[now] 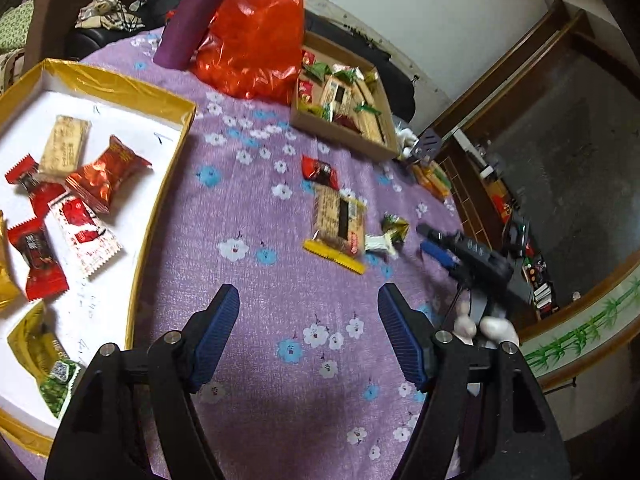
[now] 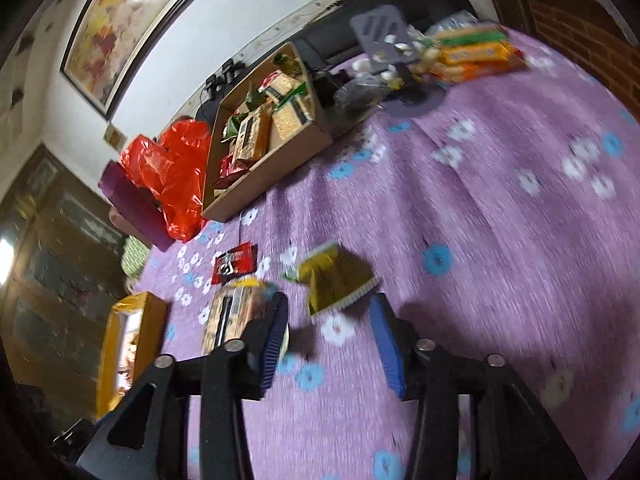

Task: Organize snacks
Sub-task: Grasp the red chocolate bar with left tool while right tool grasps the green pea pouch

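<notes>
A gold-rimmed white tray (image 1: pixel 120 84) at the left holds several wrapped snacks, red, gold, beige and green. My left gripper (image 1: pixel 308 320) hovers open over the purple floral cloth beside the tray, nothing between its blue pads. Loose ahead lie a red wrapper (image 1: pixel 320 170), a biscuit pack (image 1: pixel 338 226) and a green-gold candy (image 1: pixel 394 230). My right gripper (image 1: pixel 426 242) points at that candy from the right. In the right wrist view the candy (image 2: pixel 336 280) sits just past the tips of the open right gripper (image 2: pixel 330 340), untouched by the pads. The biscuit pack (image 2: pixel 232 316) lies by the left finger.
A cardboard box (image 1: pixel 340 136) of mixed snacks stands at the back, with a red plastic bag (image 1: pixel 252 40) and a purple tube (image 1: pixel 192 20) beside it. Orange biscuit packs (image 2: pixel 472 56) and clutter lie at the far edge. A gloved hand (image 1: pixel 496 328) holds the right gripper.
</notes>
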Demonstrator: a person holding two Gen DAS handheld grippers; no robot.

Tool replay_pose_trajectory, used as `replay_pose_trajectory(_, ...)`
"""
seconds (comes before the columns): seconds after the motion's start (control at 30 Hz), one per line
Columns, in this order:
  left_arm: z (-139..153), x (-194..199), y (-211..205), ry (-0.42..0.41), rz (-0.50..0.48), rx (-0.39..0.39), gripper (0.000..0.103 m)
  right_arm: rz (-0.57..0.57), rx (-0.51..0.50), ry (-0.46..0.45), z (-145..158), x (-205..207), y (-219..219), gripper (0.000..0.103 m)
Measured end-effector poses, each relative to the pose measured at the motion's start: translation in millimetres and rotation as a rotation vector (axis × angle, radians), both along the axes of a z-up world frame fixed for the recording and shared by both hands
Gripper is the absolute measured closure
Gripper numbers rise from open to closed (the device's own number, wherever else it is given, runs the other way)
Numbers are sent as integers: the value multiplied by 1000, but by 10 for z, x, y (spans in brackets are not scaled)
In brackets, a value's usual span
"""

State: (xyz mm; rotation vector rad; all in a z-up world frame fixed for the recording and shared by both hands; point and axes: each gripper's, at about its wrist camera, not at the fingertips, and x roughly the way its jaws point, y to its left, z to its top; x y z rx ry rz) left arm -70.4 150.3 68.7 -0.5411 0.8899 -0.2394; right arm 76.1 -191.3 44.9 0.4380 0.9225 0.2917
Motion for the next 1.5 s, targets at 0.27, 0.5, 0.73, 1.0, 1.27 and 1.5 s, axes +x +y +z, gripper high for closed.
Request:
replay_pose_trajectory(0.27,-133,73,33,35,1,17,31,114,-305,-45,-79,348,627,41)
replay_pose_trajectory(0.5,-195,150,23,47,-11,14,32,87,-311,-36,-174,350,586,73)
replay_pose_trajectory(0.73,-151,253,-177,42,-68,70,32,29,-84,-21,-149,83,254,74)
replay_pose_trajectory(1.0,-16,845,-512,-8,-146,170,32,53,50,-61,-62,-229,182,74)
replay_pose_trajectory(1.27,-169,1981,-750,-29,-261,282,32,74,99,-52,-110,-215,141,74)
replay_pose_trajectory(1.5,-504,2294,-1026,31,-416,466,37,72,131,-52,-118,-198,77,74)
